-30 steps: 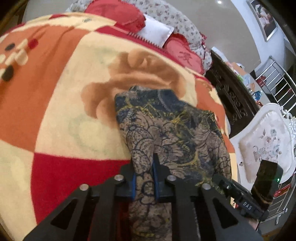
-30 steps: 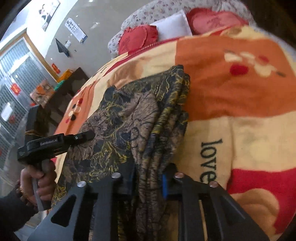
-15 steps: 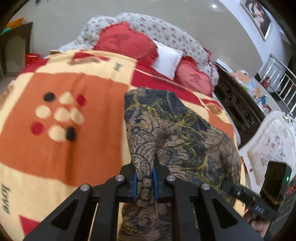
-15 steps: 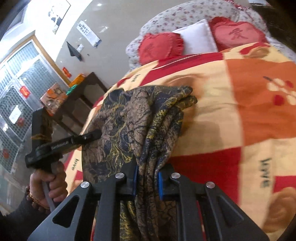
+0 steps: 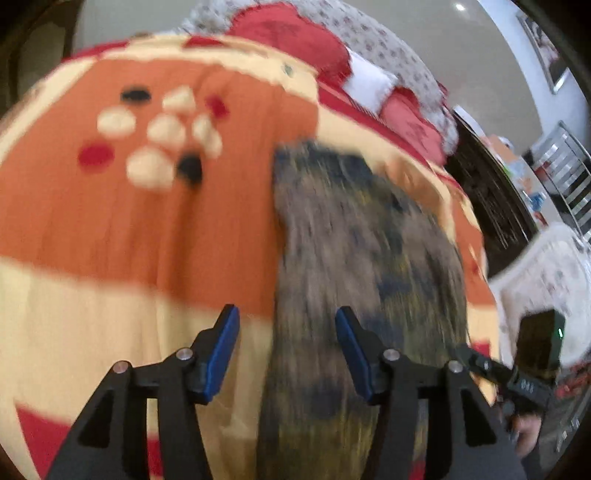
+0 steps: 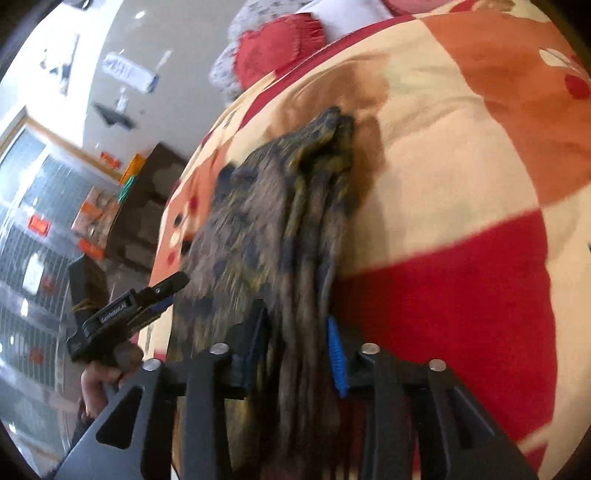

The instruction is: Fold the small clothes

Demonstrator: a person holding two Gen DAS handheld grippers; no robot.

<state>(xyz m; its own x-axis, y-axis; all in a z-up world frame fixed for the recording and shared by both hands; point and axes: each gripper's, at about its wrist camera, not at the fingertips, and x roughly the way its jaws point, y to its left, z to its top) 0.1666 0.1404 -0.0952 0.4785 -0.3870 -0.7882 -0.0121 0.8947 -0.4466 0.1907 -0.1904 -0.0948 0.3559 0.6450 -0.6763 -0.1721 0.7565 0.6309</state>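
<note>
A dark brown and navy patterned garment (image 5: 354, 258) lies folded lengthwise on the orange, cream and red blanket (image 5: 147, 229). My left gripper (image 5: 286, 350) is open, its blue pads spread wide; the cloth's near edge runs between them, touching neither. In the right wrist view the same garment (image 6: 266, 221) shows bunched layered edges on its right side. My right gripper (image 6: 297, 350) is partly open around those edges, which still pass between its pads. Both views are motion-blurred.
Red cushions (image 5: 295, 33) and a white pillow (image 5: 369, 83) lie at the bed's head. A dark carved cabinet (image 5: 491, 199) and a white chair (image 5: 546, 280) stand on the right. The left gripper also shows in the right wrist view (image 6: 162, 291), with dark furniture (image 6: 144, 206) behind it.
Both grippers have opened and let go of the garment, the left one wide. The garment has dropped flat onto the blanket, and both cameras have swung lower.
</note>
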